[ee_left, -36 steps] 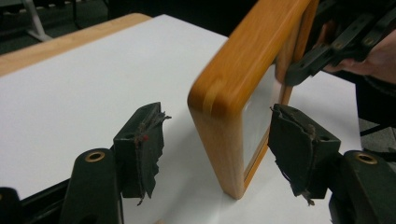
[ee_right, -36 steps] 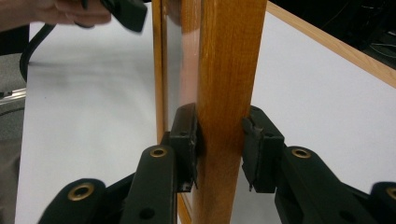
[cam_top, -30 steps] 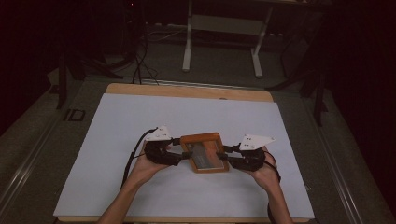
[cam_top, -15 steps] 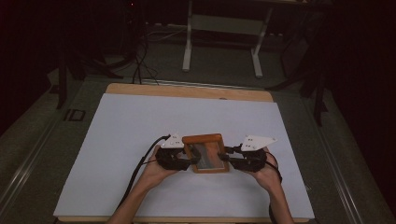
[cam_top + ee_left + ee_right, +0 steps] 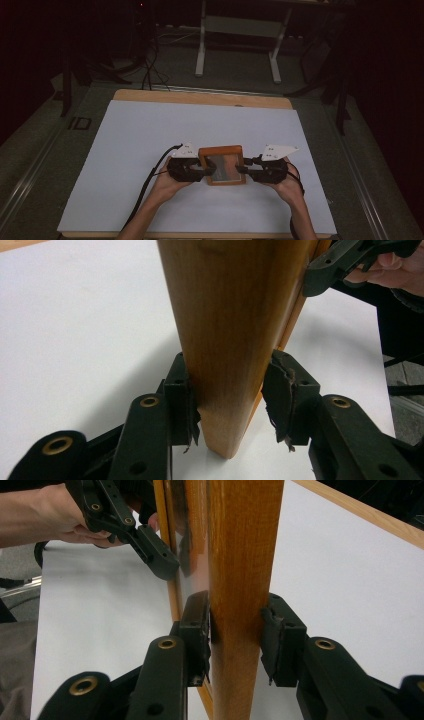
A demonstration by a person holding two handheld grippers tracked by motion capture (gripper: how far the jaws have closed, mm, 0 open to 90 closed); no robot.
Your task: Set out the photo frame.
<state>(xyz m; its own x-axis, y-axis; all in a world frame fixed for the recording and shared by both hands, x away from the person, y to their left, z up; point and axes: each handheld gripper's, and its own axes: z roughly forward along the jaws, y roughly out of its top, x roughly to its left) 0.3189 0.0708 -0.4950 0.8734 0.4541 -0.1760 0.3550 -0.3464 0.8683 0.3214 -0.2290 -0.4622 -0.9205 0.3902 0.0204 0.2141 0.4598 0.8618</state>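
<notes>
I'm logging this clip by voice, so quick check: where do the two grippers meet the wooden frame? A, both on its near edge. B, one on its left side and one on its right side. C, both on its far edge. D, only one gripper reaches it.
B: in the high view the left gripper meets the wooden frame on its left side and the right gripper on its right side.

The wooden frame (image 5: 235, 340) runs off the top edge of both gripper views, so its far end is cut off. In the high view its pane (image 5: 223, 168) is too dim to read, and both forearms leave the bottom edge. The room behind the bench (image 5: 150, 130) is lost in darkness.
</notes>
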